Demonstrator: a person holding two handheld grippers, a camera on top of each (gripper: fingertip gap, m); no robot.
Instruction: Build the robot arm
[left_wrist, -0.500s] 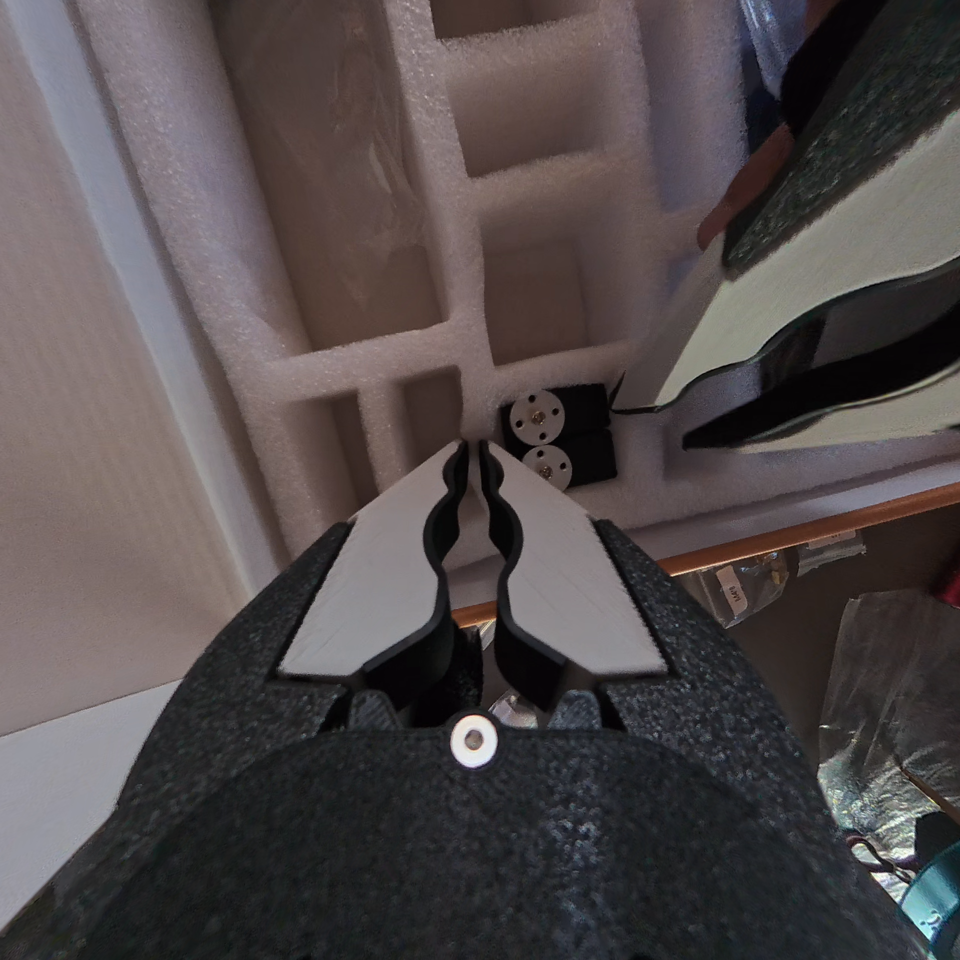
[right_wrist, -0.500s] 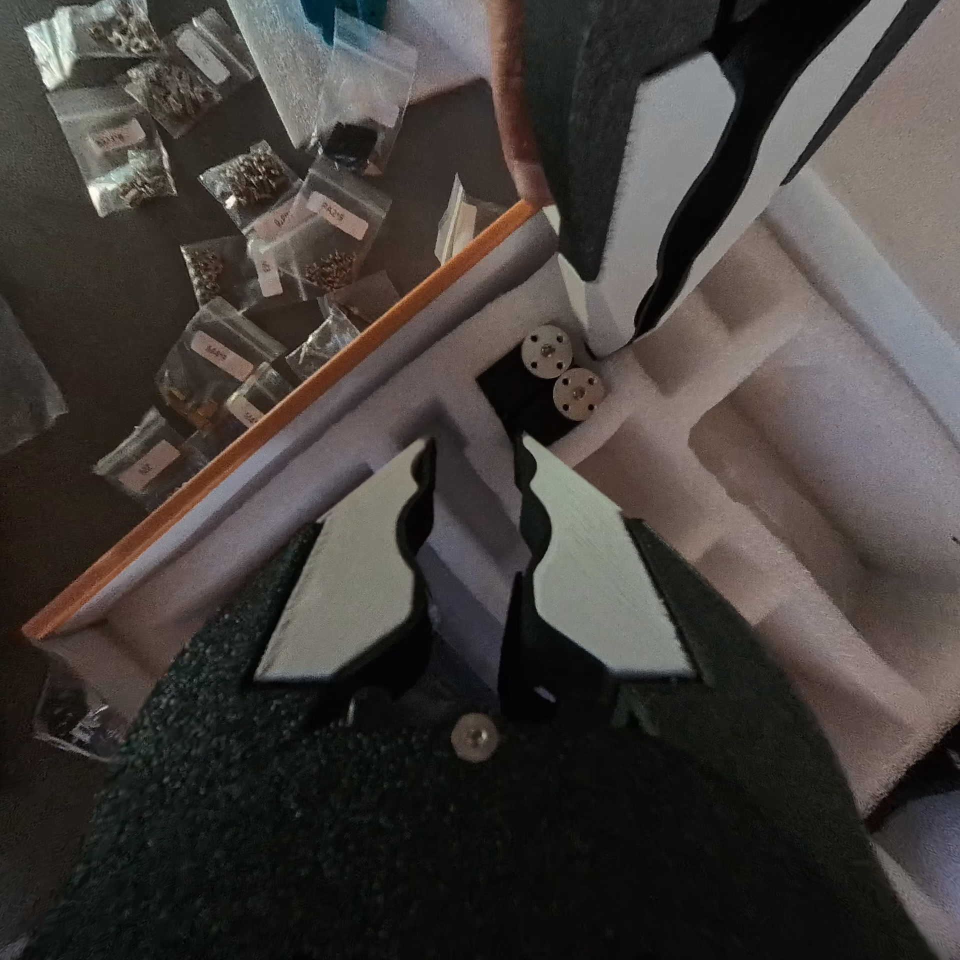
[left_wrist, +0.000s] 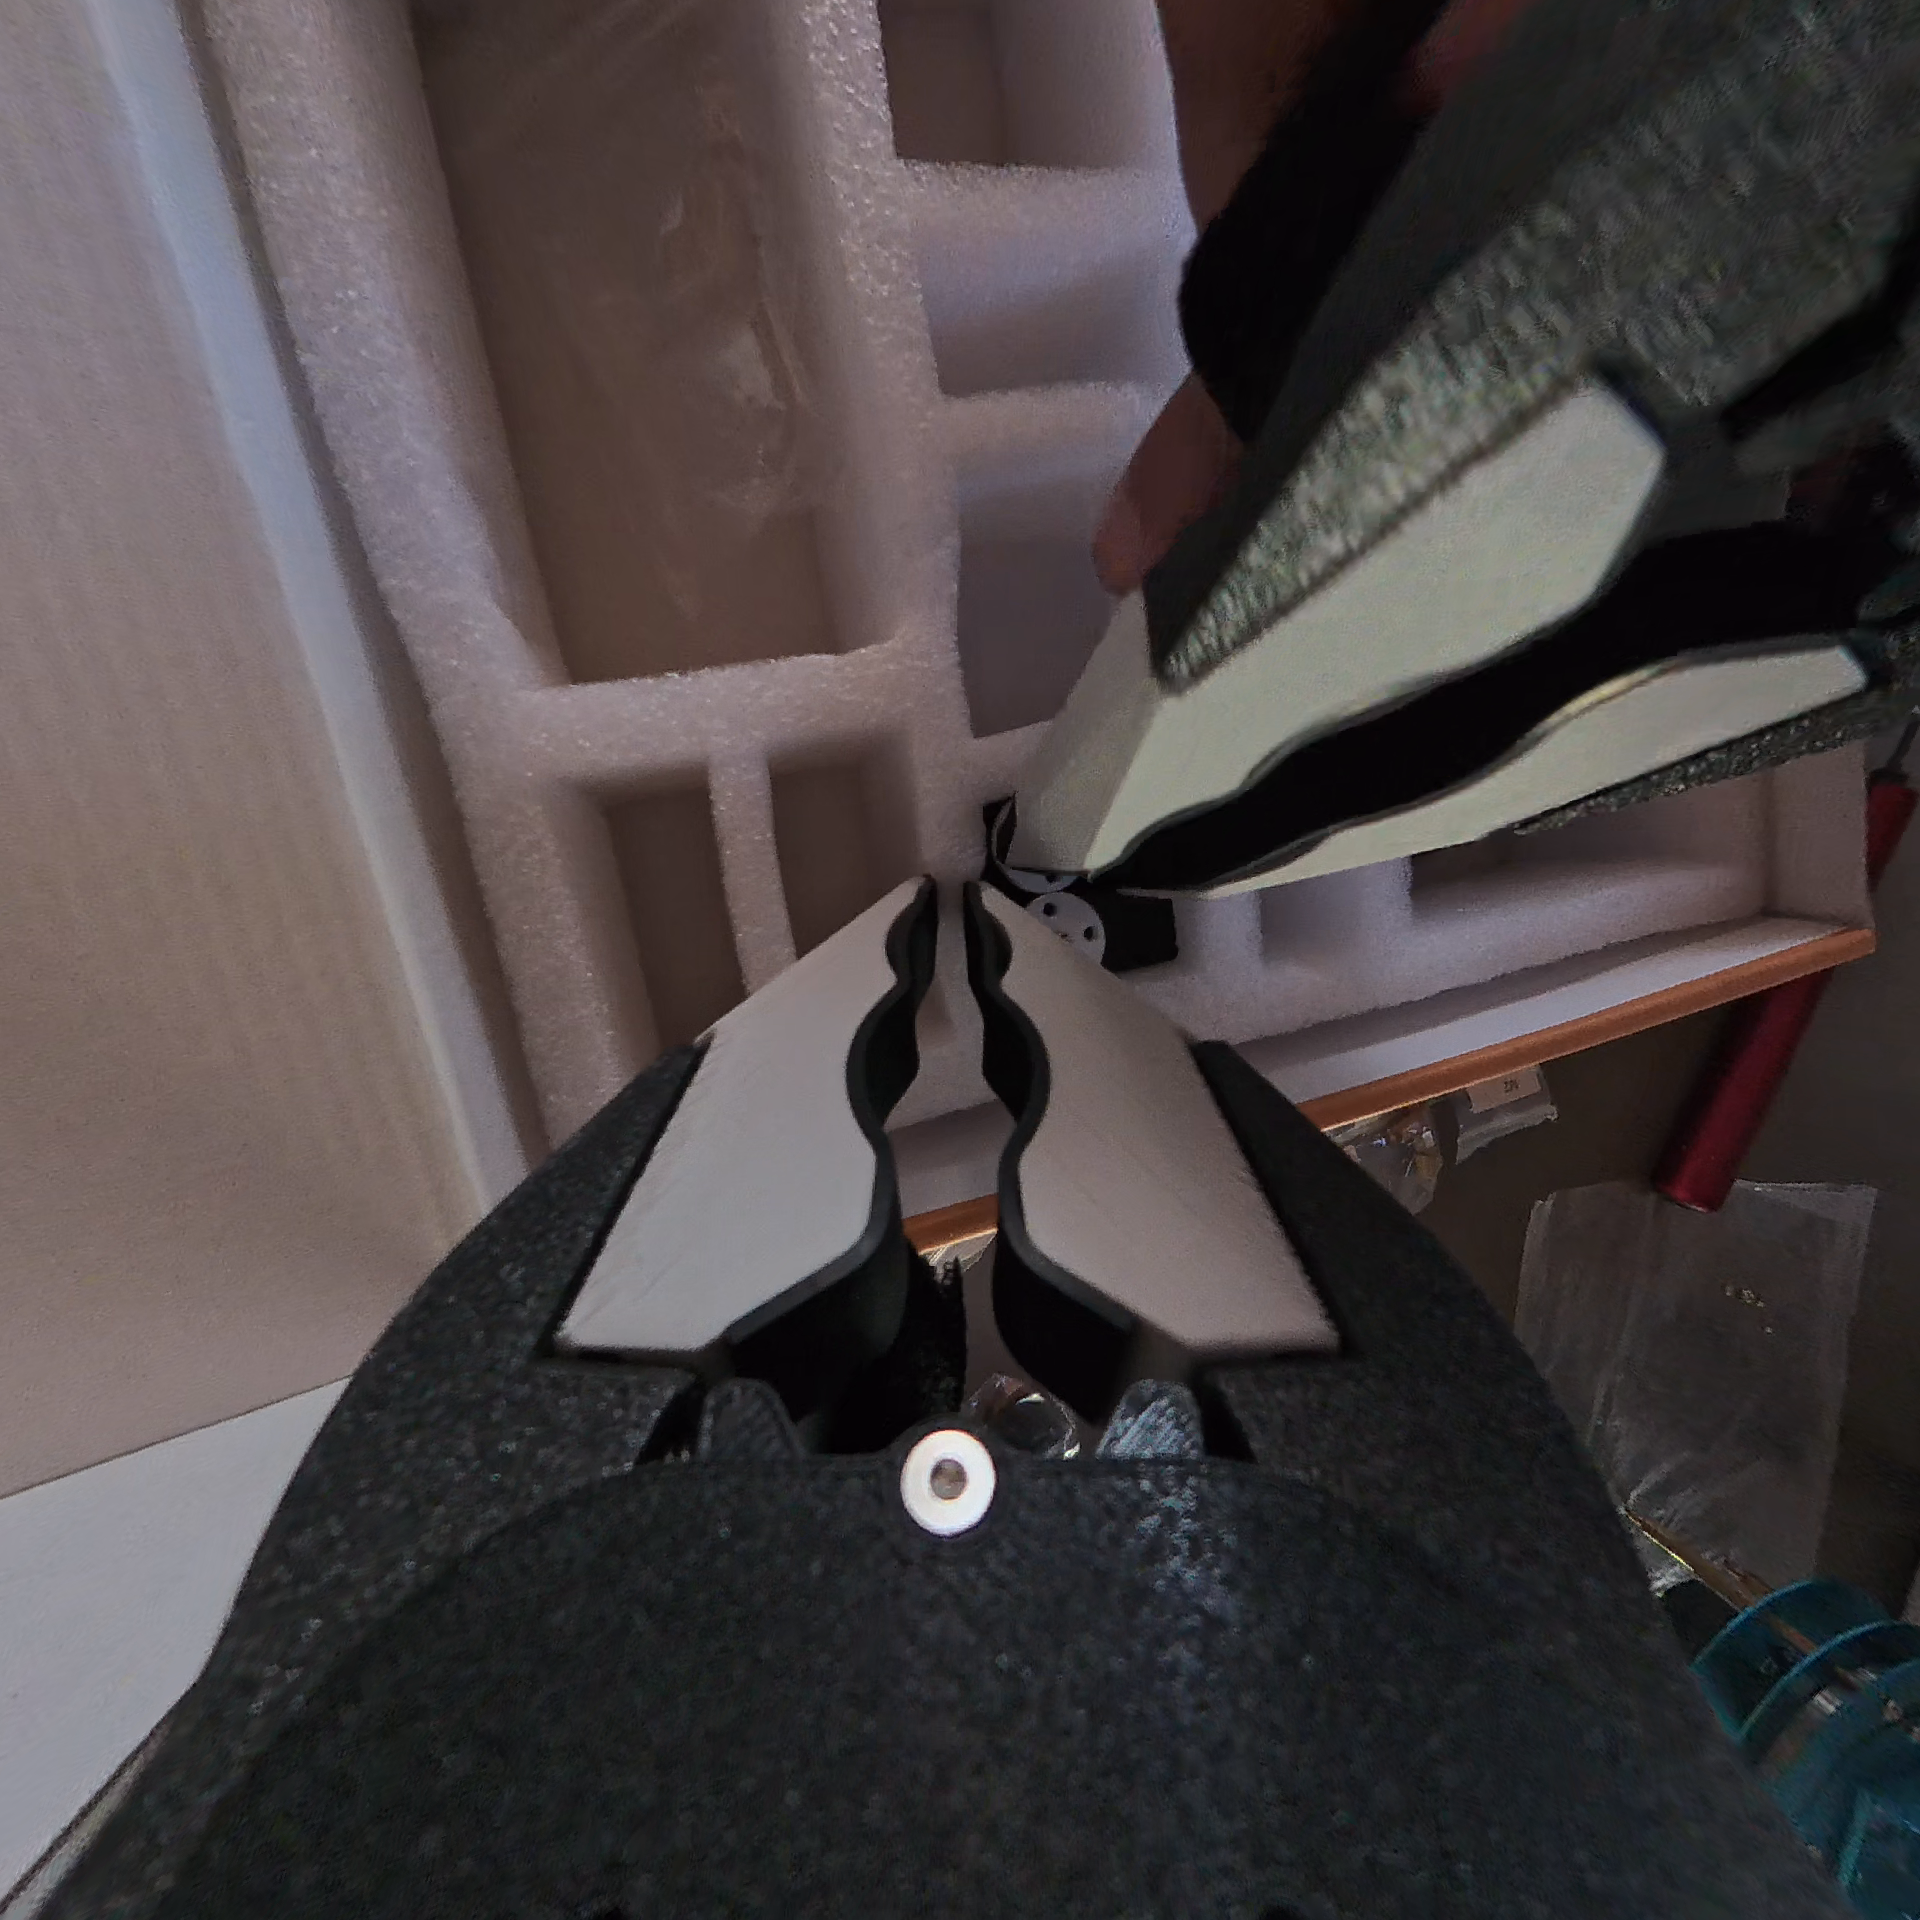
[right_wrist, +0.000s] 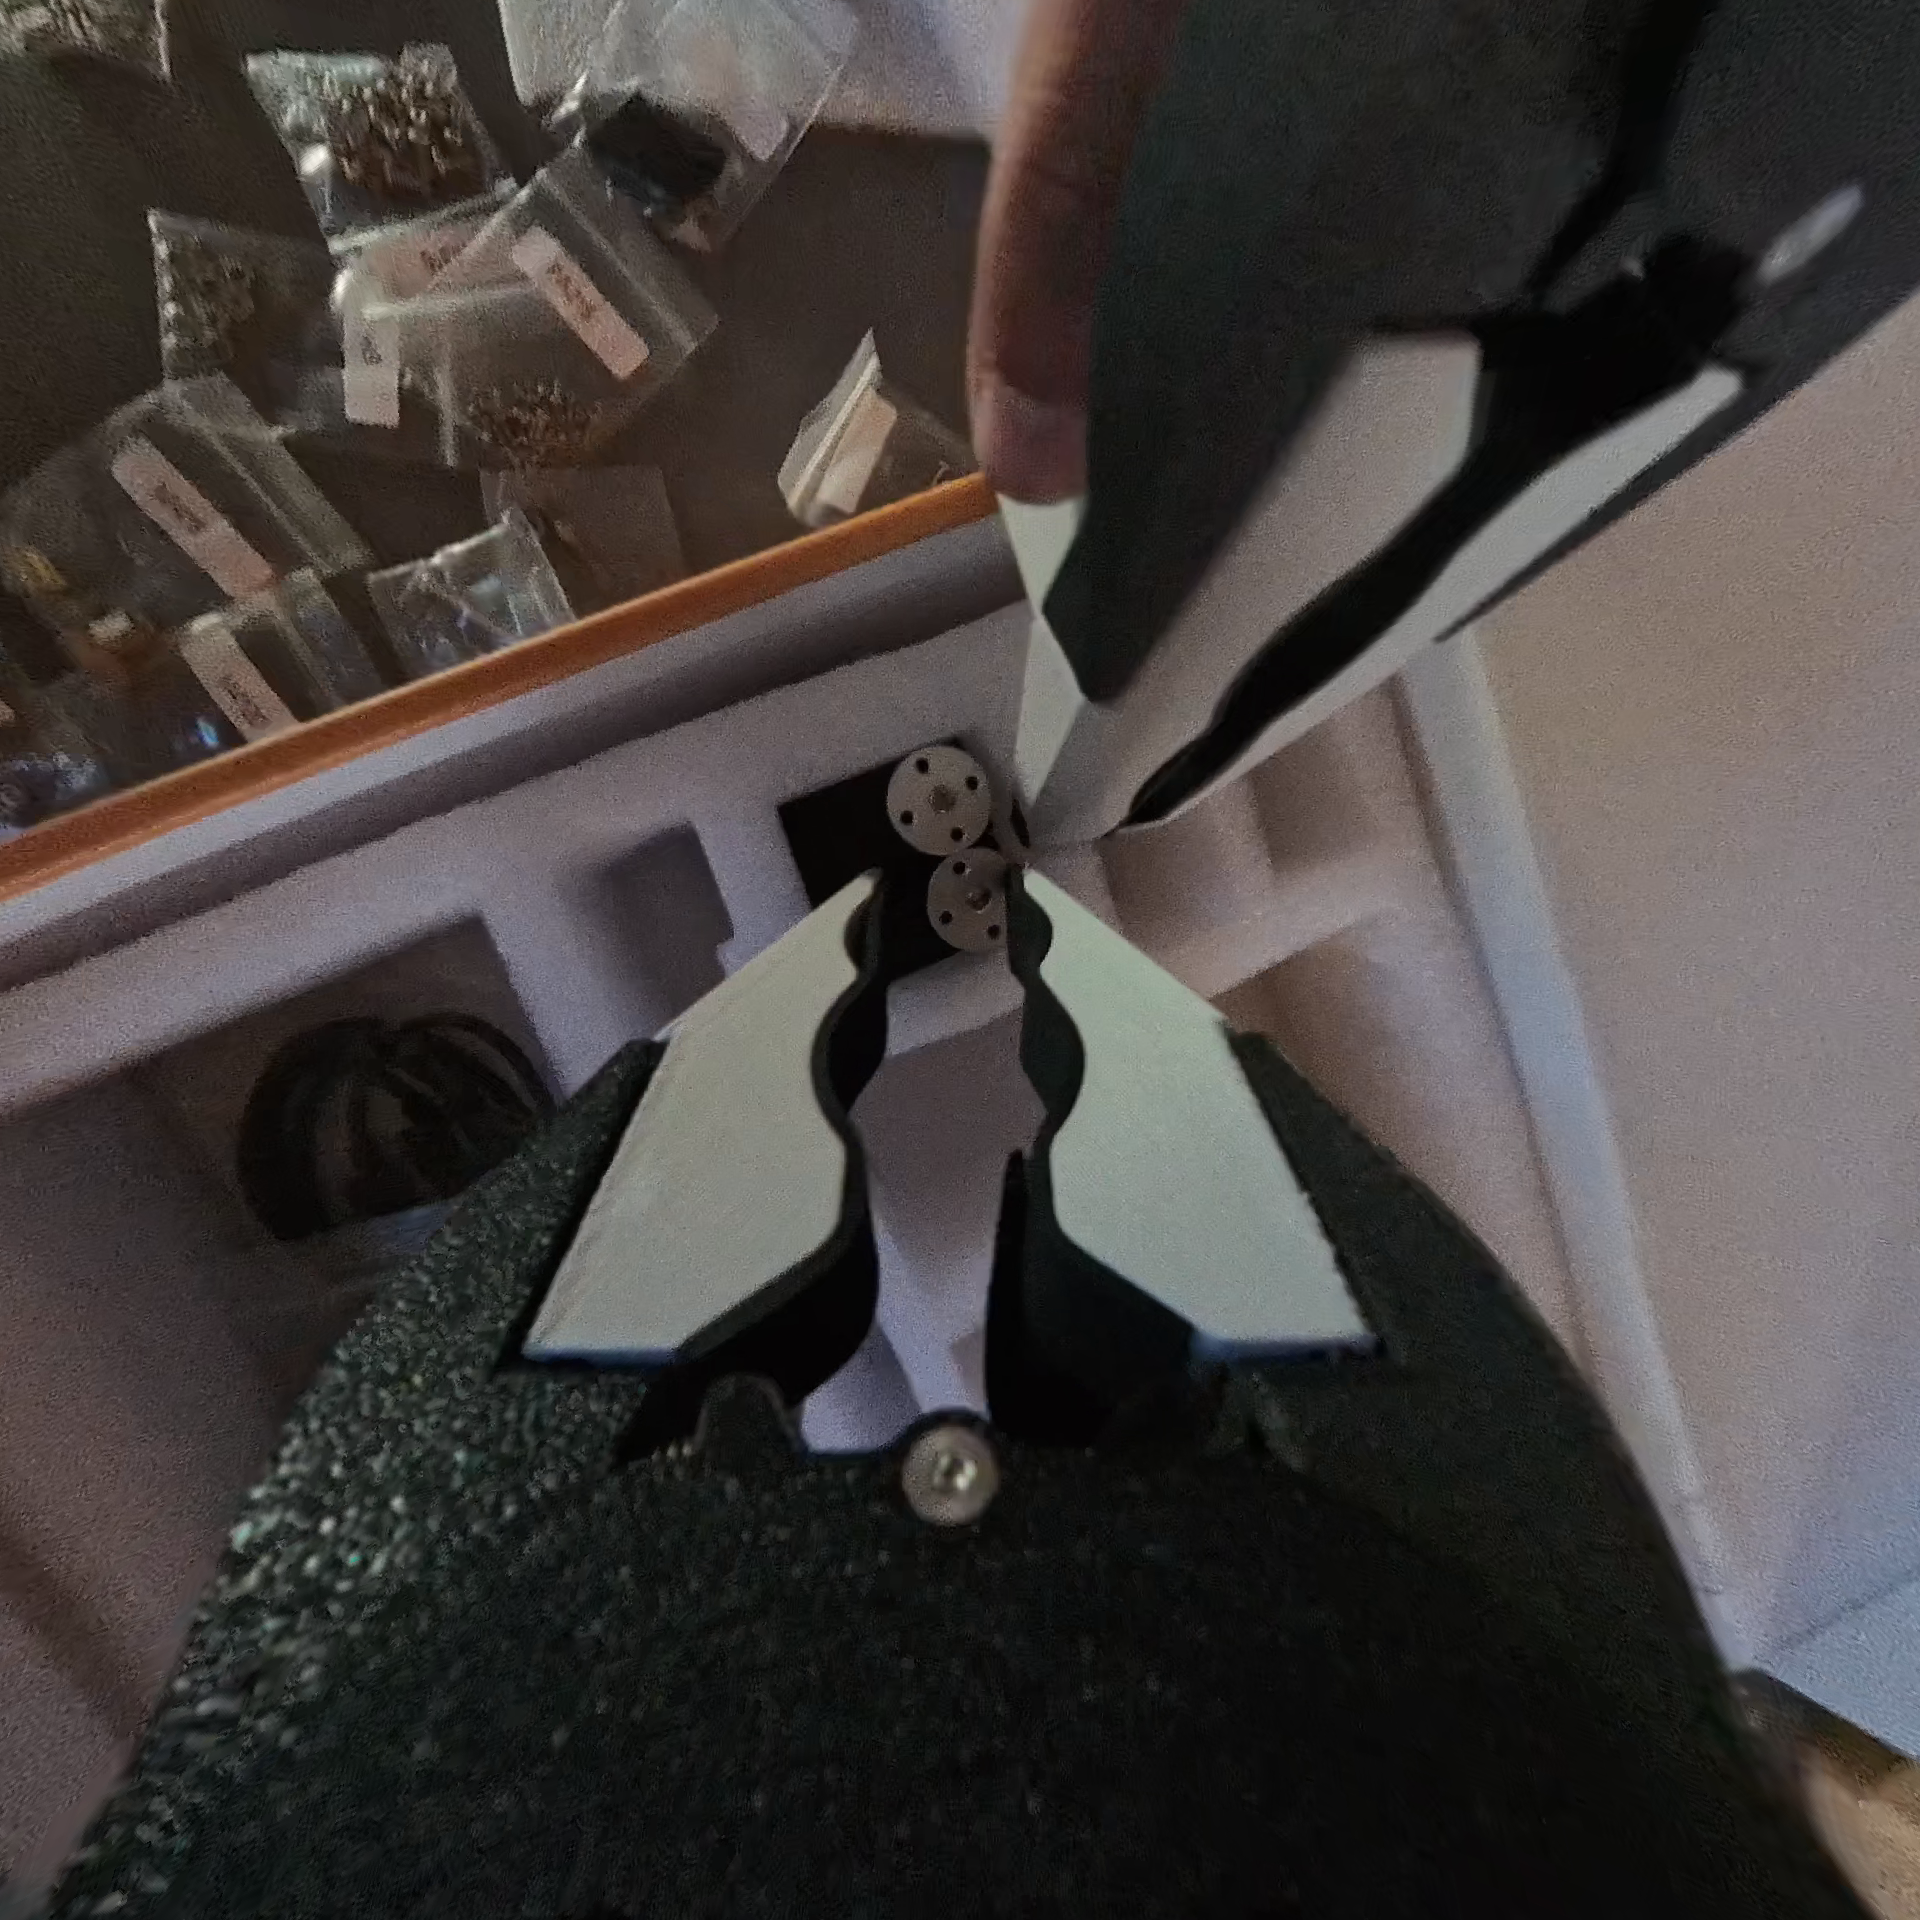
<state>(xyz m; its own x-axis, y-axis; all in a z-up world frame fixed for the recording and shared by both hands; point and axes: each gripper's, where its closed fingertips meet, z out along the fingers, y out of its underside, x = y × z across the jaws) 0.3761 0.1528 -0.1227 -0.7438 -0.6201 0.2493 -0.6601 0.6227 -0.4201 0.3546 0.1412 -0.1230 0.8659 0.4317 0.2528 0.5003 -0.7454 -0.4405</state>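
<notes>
1. Two black servo motors with round silver perforated horns sit side by side in one small pocket of a white foam packing insert, near the insert's orange-edged side.
2. The right gripper has its white, black-lined fingers spread apart, straddling the nearer motor's silver horn; whether the fingertips touch the motor cannot be told.
3. The left gripper is nearly closed, only a thin slit between its tips, holding nothing; its tips rest at the foam wall just beside the motor pocket, where the motors show partly hidden.
4. The two grippers' tips come close together over that pocket.
5. Beyond the orange rim lie clear plastic bags of small metal hardware on a dark surface.
6. A coiled black cable fills another foam pocket.
</notes>
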